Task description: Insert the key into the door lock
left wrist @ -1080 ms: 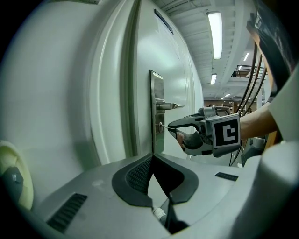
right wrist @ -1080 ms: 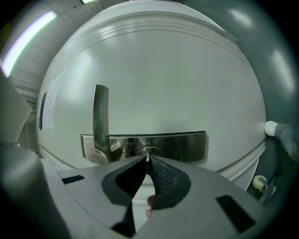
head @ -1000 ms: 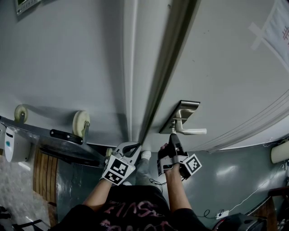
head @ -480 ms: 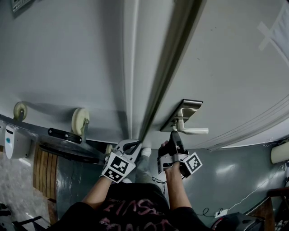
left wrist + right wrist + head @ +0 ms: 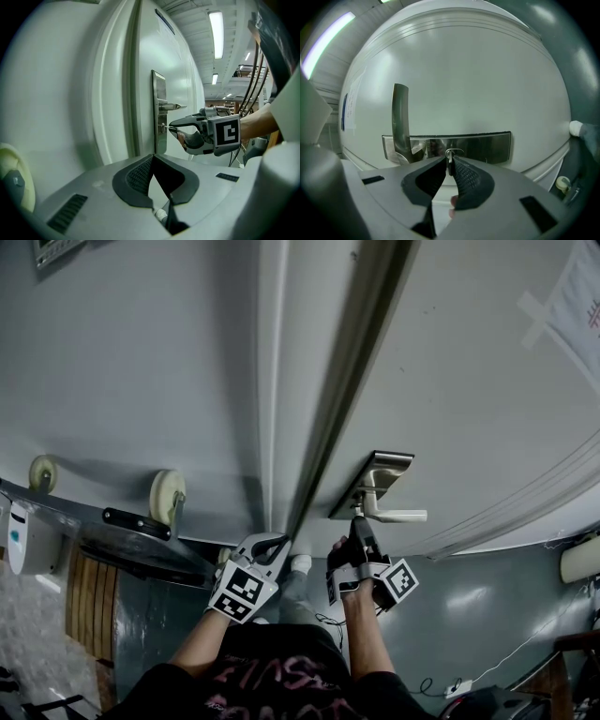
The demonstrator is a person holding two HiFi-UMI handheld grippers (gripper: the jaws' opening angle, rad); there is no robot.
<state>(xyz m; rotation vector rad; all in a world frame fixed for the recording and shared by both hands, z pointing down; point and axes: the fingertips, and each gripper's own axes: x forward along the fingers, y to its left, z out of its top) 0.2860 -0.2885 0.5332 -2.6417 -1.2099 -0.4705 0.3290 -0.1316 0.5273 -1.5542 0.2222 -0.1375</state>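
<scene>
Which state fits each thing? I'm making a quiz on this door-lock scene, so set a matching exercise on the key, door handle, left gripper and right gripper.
Things:
1. key
2. door handle
3. left gripper
4. right gripper

States:
A. shut, empty, held off the door
B. tip at the keyhole in the lock plate
C. pinching the key
D. untouched, sticking out of the lock plate

Pairs: 1-B, 2-D, 3-A, 4-C.
The right gripper's jaws have just been opening slightly, the key between them.
</scene>
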